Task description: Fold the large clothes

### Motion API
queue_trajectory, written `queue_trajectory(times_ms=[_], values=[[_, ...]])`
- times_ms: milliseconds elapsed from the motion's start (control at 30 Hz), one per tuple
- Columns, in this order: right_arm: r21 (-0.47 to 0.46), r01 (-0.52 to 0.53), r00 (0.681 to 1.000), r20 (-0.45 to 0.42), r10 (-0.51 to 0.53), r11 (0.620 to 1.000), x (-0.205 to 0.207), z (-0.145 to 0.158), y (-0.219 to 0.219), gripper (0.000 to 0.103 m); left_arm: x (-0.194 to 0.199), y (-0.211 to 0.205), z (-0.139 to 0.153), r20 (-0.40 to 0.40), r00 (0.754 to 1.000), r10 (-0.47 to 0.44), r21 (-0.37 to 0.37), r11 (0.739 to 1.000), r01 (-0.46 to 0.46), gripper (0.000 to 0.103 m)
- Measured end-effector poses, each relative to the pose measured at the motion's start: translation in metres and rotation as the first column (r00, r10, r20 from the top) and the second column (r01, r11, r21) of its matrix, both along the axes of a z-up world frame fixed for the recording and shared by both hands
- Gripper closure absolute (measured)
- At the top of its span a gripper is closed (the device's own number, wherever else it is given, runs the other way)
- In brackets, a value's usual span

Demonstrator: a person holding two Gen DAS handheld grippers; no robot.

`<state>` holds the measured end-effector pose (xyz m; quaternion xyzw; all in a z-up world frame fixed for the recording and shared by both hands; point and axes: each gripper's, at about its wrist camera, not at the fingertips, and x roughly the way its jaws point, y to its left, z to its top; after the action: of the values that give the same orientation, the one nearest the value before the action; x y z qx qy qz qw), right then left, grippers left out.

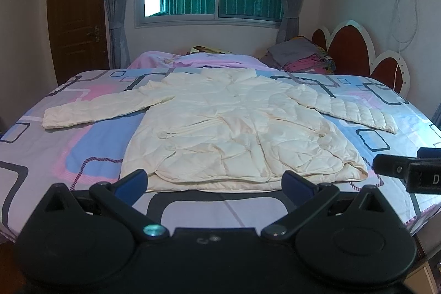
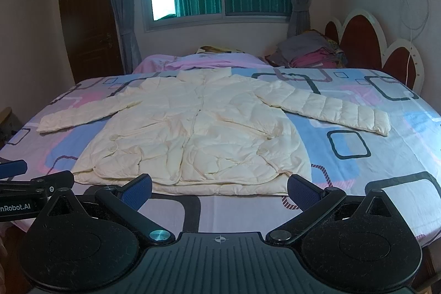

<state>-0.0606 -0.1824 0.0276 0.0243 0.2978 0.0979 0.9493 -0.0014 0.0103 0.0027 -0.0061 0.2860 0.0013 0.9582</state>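
- Left gripper (image 1: 215, 181): black frame w/ blue textured pads, jaws spread wide, nothing between them. Hovers just short of the coat's hem, near the bed edge.
- Right gripper (image 2: 219, 185): same build, jaws also wide apart and empty, also just before the hem. In the left wrist view its black body shows at the right; the two sit side by side.
- Straight ahead of both: cream quilted puffer jacket (image 2: 193, 128), laid flat, front up, buttoned placket down the middle, collar at the far end, hem nearest the grippers.
- Sleeves out to both sides: one sleeve (image 1: 104, 112) runs off to the left, the other sleeve (image 2: 330, 109) to the right, stitched in padded ribs, cuffs well apart from the body.
- Handling, my guess: light, soft, puffy, springy fill; thin shell prob. slippery, so folds may creep back open. Not fragile.
- Where to grab: pinch a seam or edge, e.g. hem corners or a cuff, not the fat middle; thin edges should fit the pads better.
- Under it: bed sheet with pink, blue and grey rounded-square print (image 2: 358, 161), smooth cotton look, a bit wrinkled.
- Further off: stack of folded clothes (image 2: 311, 51) near the red scalloped headboard (image 2: 358, 37).
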Motion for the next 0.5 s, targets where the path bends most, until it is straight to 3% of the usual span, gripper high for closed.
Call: queue_trajectory(times_ms=[500], values=[[-0.004, -0.001, 1.000, -0.001, 0.001, 1.000, 0.0008, 0.0020, 0.0015, 0.000, 0.0015, -0.0027, -0.0033, 0.003, 1.000, 0.004, 0.002, 1.000, -0.004, 0.000]])
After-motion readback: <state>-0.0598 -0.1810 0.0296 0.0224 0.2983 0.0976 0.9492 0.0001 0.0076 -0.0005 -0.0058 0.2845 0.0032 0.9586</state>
